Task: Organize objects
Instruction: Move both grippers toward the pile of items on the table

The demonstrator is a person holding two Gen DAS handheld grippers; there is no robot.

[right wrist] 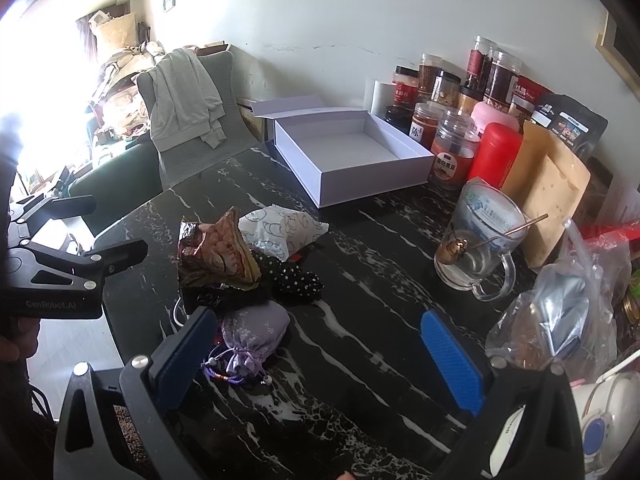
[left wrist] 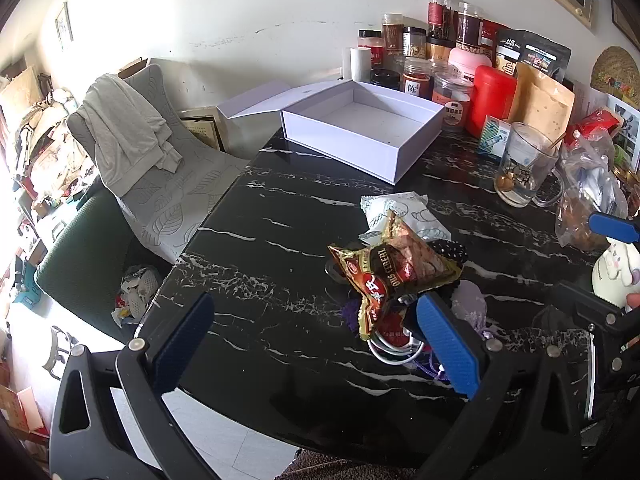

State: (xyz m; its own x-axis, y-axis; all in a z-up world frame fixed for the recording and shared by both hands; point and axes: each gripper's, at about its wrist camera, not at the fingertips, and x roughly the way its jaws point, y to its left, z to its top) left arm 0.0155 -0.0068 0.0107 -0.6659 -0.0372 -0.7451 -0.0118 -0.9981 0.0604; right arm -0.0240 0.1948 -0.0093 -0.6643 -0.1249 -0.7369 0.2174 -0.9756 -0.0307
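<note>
An open white box [left wrist: 360, 128] [right wrist: 352, 152] lies empty at the back of the black marble table [left wrist: 272, 240]. A pile sits mid-table: a brown cereal packet [left wrist: 396, 272] [right wrist: 216, 252], a white snack packet [left wrist: 404, 216] [right wrist: 280, 228], a black dotted cloth [right wrist: 296, 280], a purple drawstring pouch [left wrist: 472, 304] [right wrist: 252, 332] and a white cable [left wrist: 396, 352]. My left gripper [left wrist: 316, 344] is open, just left of the pile. My right gripper [right wrist: 320, 352] is open, just right of the pouch.
Jars, a red canister [left wrist: 490, 100] and bags line the back wall. A glass mug [left wrist: 524, 168] [right wrist: 476, 248] with a spoon and plastic bags [right wrist: 560, 312] stand at the right. A white figurine [left wrist: 612, 272] is at the right. A chair with grey clothing [left wrist: 128, 136] stands left of the table.
</note>
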